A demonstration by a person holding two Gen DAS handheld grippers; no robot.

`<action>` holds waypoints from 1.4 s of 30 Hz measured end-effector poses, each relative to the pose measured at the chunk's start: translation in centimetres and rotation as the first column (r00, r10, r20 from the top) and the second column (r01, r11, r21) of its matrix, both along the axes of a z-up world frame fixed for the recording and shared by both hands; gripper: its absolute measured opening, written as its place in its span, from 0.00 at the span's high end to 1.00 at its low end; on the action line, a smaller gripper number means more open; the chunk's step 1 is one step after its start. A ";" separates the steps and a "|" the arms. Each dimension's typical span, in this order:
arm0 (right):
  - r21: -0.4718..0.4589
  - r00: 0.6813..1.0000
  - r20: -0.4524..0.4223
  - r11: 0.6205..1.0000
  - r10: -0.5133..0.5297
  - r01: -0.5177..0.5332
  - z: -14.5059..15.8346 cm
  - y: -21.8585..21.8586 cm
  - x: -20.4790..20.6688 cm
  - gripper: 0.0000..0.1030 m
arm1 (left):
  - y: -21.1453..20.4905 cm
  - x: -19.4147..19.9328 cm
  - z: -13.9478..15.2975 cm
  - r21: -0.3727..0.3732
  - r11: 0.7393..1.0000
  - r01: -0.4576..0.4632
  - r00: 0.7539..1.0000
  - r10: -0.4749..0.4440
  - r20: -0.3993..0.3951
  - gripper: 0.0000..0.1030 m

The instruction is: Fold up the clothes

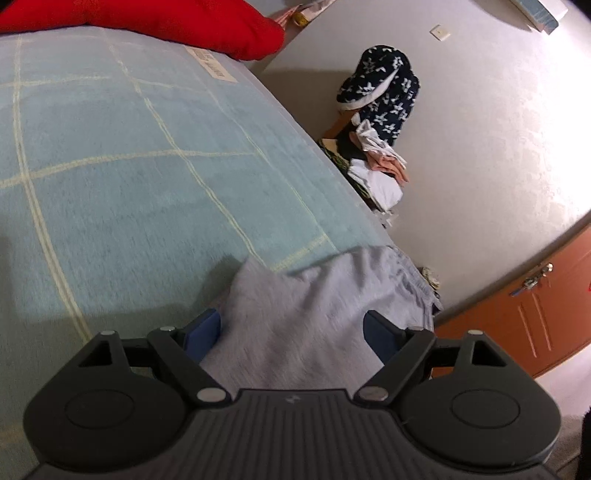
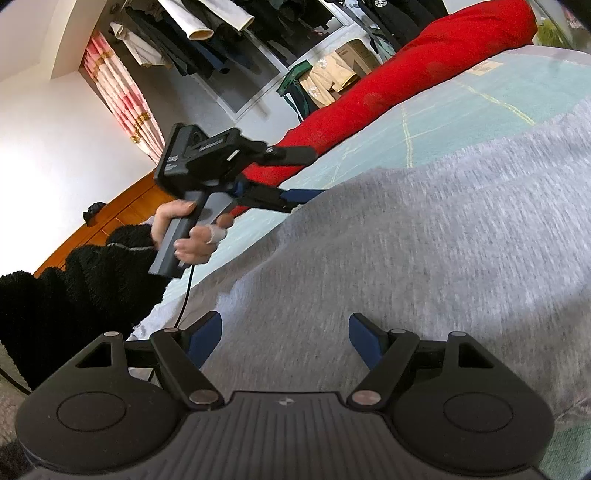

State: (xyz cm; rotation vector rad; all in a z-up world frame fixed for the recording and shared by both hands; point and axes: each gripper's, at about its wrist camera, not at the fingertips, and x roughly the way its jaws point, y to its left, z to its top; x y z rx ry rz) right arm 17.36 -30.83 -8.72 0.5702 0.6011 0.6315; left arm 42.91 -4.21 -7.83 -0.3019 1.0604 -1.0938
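- Left gripper [image 1: 291,334] spread wide over the grey garment [image 1: 306,306], pads clear of the cloth.
- Right gripper [image 2: 286,338] likewise spread, nothing pinched.
- Grey garment lies on the bed's pale-blue blanket [image 1: 110,166], near a red pillow [image 1: 177,22].

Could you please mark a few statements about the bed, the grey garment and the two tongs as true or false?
1. The grey garment lies on a light blue checked blanket. True.
2. The left tongs are clamped shut on the garment. False: the jaws stand wide apart, with grey cloth lying between them.
3. A red pillow lies along the far edge of the bed. True.
4. The right tongs hold a white shirt. False: they are open over the grey garment.
5. The pile of clothes by the wall sits on the bed. False: it is beside the bed.
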 end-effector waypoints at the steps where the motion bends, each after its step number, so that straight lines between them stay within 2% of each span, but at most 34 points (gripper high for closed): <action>1: 0.000 1.000 0.000 1.000 0.001 -0.001 0.0 0.0 0.0 0.22 | 0.1 -0.3 -0.1 0.001 1.000 0.006 1.000 -0.006 0.002 0.18; 4: 0.001 1.000 0.000 1.000 0.006 -0.006 -0.1 0.0 0.0 0.22 | 0.7 -0.7 -0.6 0.026 0.999 0.026 1.000 -0.026 0.000 0.18; 7: 0.002 1.000 0.002 1.000 0.009 -0.009 -0.1 -0.1 0.0 0.22 | 1.3 -0.5 -1.5 0.026 0.999 0.022 0.999 -0.020 -0.044 0.18; 9: 0.004 1.000 0.003 1.000 0.010 -0.010 -0.1 -0.1 -0.1 0.22 | 1.0 -0.1 -1.6 -0.023 1.000 0.006 0.998 -0.008 -0.060 0.18; 12: 0.010 1.000 0.004 1.000 0.011 -0.011 -0.2 -0.1 0.1 0.22 | -0.9 0.8 -1.6 -0.104 0.994 0.046 0.996 -0.053 -0.065 0.15; 17: 0.009 1.000 0.005 1.000 0.014 -0.014 -0.3 -0.1 0.1 0.22 | -4.9 3.3 -3.0 -0.078 0.993 0.094 0.992 -0.100 -0.082 0.15; 20: 0.012 1.000 0.008 1.000 0.018 -0.018 -0.4 -0.2 0.0 0.22 | -5.1 4.0 -2.7 -0.076 0.993 0.092 0.994 -0.096 -0.054 0.15; 24: 0.019 1.000 0.012 0.999 0.026 -0.026 -0.5 -0.4 0.0 0.22 | -3.5 4.2 -2.4 -0.055 0.998 0.041 0.998 -0.044 -0.048 0.15; 30: 0.029 0.999 0.017 0.999 0.030 -0.030 -0.7 -0.6 -0.1 0.22 | -0.2 1.7 -2.0 -0.034 0.999 0.014 0.999 -0.016 -0.033 0.15; 34: 0.028 0.999 0.017 0.999 0.027 -0.028 -0.7 -0.6 -0.1 0.22 | 1.5 0.2 -1.3 -0.039 0.999 0.014 1.000 -0.015 -0.019 0.15; 38: 0.023 1.000 0.014 0.999 0.023 -0.024 -0.5 -0.4 -0.2 0.22 | 2.9 -0.4 -1.1 -0.013 1.000 0.012 1.000 -0.012 -0.019 0.15; 42: 0.021 1.000 0.014 0.999 0.025 -0.025 -0.5 -0.3 -0.2 0.22 | 3.8 -1.4 -0.9 -0.035 0.999 0.026 0.999 -0.026 -0.022 0.15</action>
